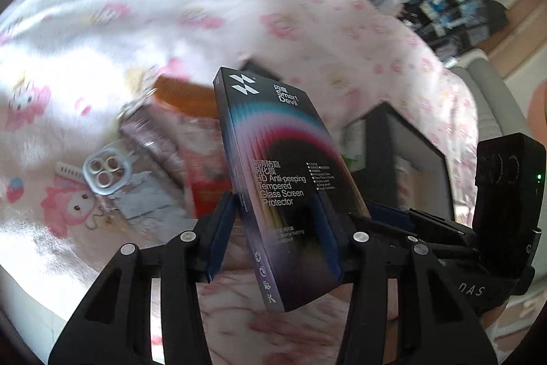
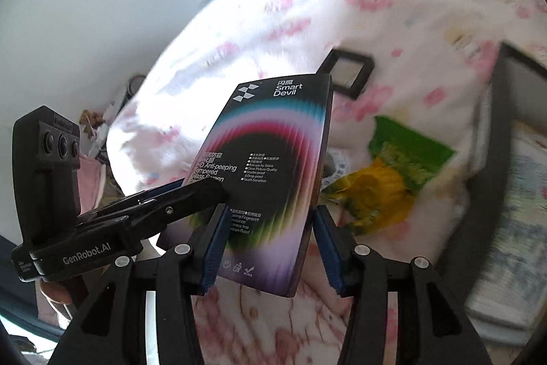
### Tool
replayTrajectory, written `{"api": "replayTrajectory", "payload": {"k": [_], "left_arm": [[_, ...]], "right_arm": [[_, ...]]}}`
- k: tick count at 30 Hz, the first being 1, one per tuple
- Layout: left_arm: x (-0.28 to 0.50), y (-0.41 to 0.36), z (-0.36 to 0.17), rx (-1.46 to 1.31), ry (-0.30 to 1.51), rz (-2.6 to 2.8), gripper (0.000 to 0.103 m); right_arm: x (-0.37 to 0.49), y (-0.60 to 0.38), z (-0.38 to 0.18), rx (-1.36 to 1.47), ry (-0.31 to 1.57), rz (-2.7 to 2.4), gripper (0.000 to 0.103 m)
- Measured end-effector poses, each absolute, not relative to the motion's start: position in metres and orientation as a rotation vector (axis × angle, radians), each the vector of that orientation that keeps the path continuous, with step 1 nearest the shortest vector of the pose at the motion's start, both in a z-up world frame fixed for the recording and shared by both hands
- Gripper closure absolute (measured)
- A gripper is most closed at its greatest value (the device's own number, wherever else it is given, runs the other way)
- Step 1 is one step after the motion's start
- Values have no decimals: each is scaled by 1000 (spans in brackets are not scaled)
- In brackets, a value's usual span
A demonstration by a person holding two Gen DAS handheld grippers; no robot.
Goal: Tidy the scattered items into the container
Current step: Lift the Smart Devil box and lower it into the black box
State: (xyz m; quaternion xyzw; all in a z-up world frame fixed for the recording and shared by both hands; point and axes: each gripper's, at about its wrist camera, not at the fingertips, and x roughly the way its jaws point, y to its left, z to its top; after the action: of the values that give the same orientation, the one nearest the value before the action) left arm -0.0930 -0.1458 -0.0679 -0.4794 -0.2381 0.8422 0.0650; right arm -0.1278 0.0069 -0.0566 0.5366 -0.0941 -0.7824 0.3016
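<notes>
Gripping the screen-protector box (image 1: 283,180) by its long edges, the left gripper (image 1: 278,228) holds it upright between its jaws above the bed (image 1: 85,91), a lens ring (image 1: 106,170) lying left. From the right wrist, the right gripper (image 2: 270,242) brackets the box (image 2: 273,166), contact unclear; a black container (image 2: 502,132) stands right.

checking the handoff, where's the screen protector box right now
The screen protector box is up off the pink bedding, centre of both wrist views, between the jaws of the left gripper and right gripper.
</notes>
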Motion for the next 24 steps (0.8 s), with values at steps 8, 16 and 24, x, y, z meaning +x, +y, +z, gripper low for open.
{"api": "replayTrajectory", "payload": {"k": [8,16,24], "left_arm": [[-107,-55,-19,-1329,-577,2447,55],[-154,58,-17,-1319,-487,2318,55],[-195,129,-60,-1439,-415,2198,55]], "right_arm": [[-90,90,3,1322,-254,-2260,57],[-81,190,23,1327,-247,-2441,57],[-104,265,-12,1426,-296,-2492,57]]}}
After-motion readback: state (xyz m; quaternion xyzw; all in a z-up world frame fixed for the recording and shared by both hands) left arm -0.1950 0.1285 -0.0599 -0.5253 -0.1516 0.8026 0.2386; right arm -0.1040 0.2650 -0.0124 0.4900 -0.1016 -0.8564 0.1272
